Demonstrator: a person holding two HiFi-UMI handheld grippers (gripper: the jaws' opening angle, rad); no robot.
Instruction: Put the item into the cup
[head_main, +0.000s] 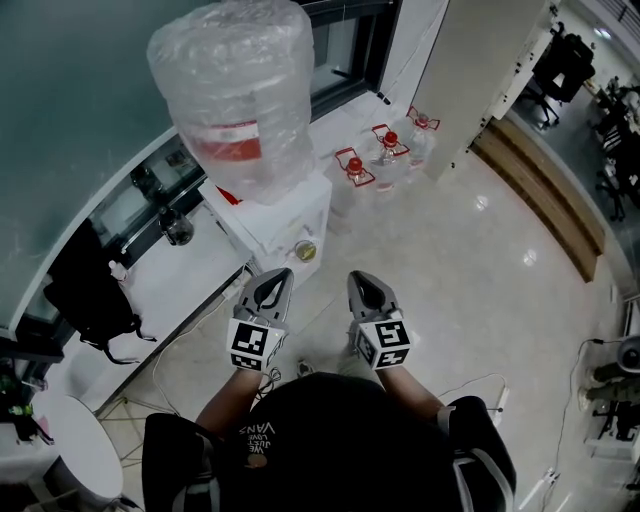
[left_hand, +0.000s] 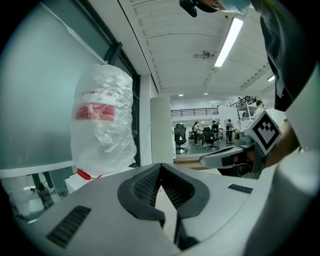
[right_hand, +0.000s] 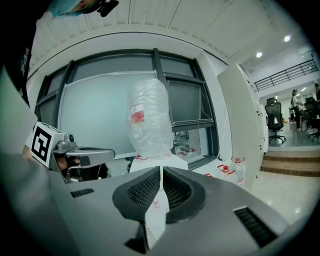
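Pale glossy floor tiles (head_main: 480, 270) fill an office corner, seen from above the person's head. No item and no cup can be picked out in any view, so where the item lies, which way it points and how its long axis runs cannot be told. The task looks unstarted: nothing is picked up, nothing is placed, and both finding and grasping remain.

The left gripper (head_main: 280, 275), grey with ribbed black pads, is held close to the person's body, its jaws pressed together at the tips with nothing between them. The right gripper (head_main: 360, 278), just beside it, is likewise closed to a thin slit and empty. Both point forward at a white box-shaped water dispenser (head_main: 285, 215). On it stands a large upturned water bottle wrapped in clear plastic film (head_main: 240, 90). A small yellowish round thing on the dispenser's front is too small to identify. Beyond, small clear bottles with red handles (head_main: 385, 150) stand on the floor by the window.
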